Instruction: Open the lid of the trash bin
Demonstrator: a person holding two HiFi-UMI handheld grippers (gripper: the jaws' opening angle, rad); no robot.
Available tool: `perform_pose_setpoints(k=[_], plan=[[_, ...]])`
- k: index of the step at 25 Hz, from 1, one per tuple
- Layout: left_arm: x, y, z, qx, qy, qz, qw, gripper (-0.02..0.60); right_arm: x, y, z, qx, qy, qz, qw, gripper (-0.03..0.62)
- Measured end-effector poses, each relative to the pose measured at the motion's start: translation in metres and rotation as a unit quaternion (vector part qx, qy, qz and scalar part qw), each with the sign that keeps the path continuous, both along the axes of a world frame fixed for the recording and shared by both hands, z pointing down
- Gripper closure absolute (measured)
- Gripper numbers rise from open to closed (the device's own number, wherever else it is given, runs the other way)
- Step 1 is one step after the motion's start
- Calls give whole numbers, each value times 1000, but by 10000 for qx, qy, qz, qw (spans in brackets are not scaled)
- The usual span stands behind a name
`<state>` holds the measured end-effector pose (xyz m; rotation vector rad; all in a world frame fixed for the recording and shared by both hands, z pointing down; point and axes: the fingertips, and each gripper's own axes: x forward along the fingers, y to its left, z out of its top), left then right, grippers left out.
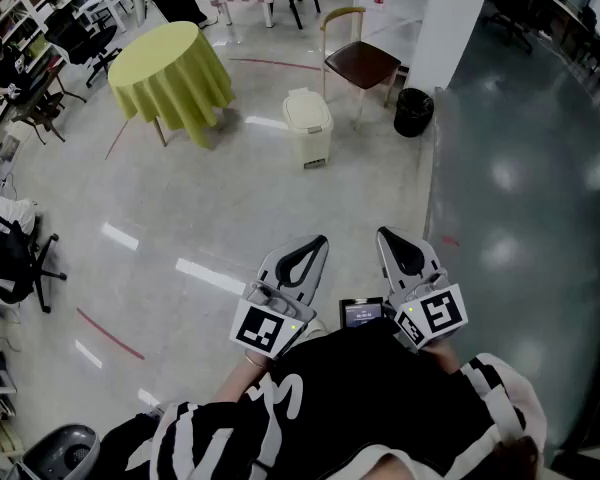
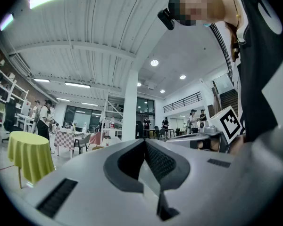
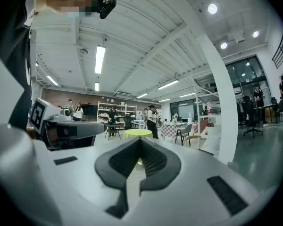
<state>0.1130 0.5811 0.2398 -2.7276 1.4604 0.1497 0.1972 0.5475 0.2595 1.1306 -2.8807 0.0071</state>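
The trash bin (image 1: 307,126) is a small cream box with its lid down, standing on the shiny floor far ahead of me in the head view. Both grippers are held close to my body, well short of it. The left gripper (image 1: 320,240) points toward the bin with its jaws pressed together and nothing between them. The right gripper (image 1: 383,232) beside it is likewise shut and empty. In the left gripper view the left gripper (image 2: 145,141) shows jaws meeting at the tip, and in the right gripper view the right gripper (image 3: 140,139) shows the same. I cannot make out the bin in either gripper view.
A round table with a yellow-green cloth (image 1: 170,73) stands left of the bin. A brown-seated chair (image 1: 360,63), a black waste basket (image 1: 413,111) and a white pillar (image 1: 450,18) stand to its right. An office chair (image 1: 10,258) is at the far left.
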Motion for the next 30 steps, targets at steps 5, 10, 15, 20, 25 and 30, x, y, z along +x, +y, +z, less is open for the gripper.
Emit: perform_pose_setpoints(k=[5,10,15,20,25,30], plan=[[-6,1,-3,2,28,6,10000,574,-6,2,-2,-7,11,11,10000,588],[-11,-1,-2,12,30,16,10000,574,-12,0,-1,13,25,3,10000,588],[-20,2,-4,40,46,8,10000,575,-22,4,-3,36,27,-22,10000,588],[-26,7,-1,19,45,38,10000,574,-27,6,-6,122,-82,70,9999,588],[-33,12,2,-17,108,73,9999,574,-34,12,-1,59,-158,147,9997,588],[-30,12,5,-40,184,195,9996,574,-29,18,4,-8,-77,244,9997,588]])
